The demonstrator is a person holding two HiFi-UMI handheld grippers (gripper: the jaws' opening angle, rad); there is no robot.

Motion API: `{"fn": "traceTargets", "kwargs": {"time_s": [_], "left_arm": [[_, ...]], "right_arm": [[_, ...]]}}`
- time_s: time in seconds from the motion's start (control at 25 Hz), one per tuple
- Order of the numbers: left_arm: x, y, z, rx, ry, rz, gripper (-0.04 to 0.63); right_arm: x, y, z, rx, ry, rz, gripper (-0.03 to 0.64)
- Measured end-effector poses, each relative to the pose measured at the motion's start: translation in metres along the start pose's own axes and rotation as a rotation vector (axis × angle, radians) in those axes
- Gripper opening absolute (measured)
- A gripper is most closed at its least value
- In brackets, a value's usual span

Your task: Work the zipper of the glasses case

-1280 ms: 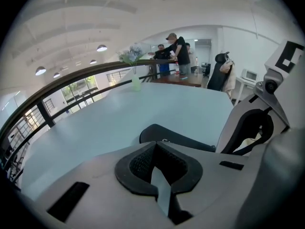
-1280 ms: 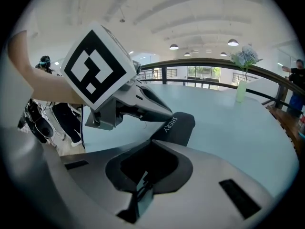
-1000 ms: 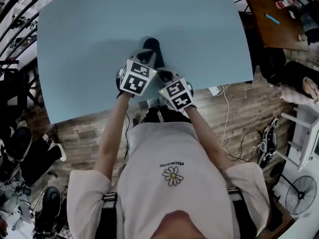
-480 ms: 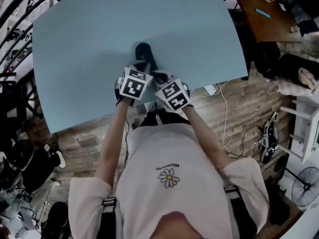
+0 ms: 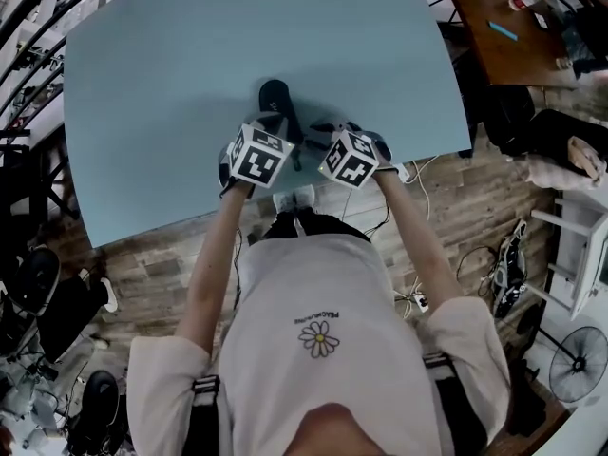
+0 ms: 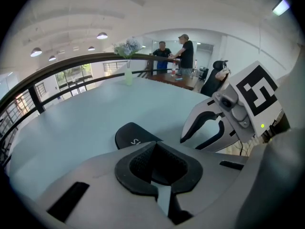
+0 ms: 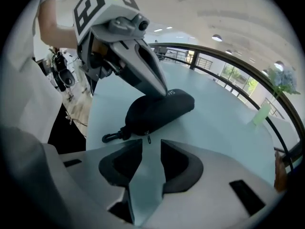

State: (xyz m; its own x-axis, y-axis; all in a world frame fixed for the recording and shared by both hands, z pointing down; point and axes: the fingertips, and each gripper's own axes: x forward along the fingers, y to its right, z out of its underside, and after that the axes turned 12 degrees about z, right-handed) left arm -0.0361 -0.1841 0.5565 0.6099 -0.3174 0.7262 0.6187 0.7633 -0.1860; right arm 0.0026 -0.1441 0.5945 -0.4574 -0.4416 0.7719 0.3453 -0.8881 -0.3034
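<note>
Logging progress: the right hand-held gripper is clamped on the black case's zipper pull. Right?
Not clamped: in the right gripper view the right hand-held gripper is open, and the zipper pull of the black case sits just ahead of its jaws.

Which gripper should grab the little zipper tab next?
Right. The right gripper has its jaws open, pointing straight at the zipper pull, which dangles just ahead of their gap. The left gripper is shut, its tip on top of the glasses case, away from the pull.

The glasses case is matt black cloth, the bench smooth and matt, the floor grainy wooden planks.
</note>
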Motion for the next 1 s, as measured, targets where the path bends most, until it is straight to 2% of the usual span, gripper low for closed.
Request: {"fn": "traceTargets", "kwargs": {"time_s": [0.08,0.2,0.36,0.48,0.64,1.0], "left_arm": [[0.0,0.001,-0.001,0.008,-0.004,-0.005,0.014],[0.001,0.001,-0.002,0.012,-0.009,-0.01,0.014],[0.001,-0.001,-0.001,0.011,-0.009,-0.014,0.014],[0.0,-0.001,0.0,0.013,-0.007,-0.016,0.014],[-0.001,0.0,-0.001,0.016,-0.008,-0.017,0.014],[0.0,-0.002,0.0,0.03,-0.013,-0.019,0.014]], "right_arm": [[0.006,-0.003,-0.002,-0.047,-0.008,-0.024,0.1],[0.011,-0.006,-0.005,-0.108,-0.023,-0.043,0.023],[0.007,-0.01,-0.003,-0.143,-0.039,-0.041,0.011],[0.002,-0.01,-0.001,-0.114,-0.045,-0.029,0.009],[-0.002,-0.012,-0.001,-0.03,-0.056,-0.077,0.008],[-0.007,-0.039,-0.012,-0.039,-0.043,-0.159,0.008]]}}
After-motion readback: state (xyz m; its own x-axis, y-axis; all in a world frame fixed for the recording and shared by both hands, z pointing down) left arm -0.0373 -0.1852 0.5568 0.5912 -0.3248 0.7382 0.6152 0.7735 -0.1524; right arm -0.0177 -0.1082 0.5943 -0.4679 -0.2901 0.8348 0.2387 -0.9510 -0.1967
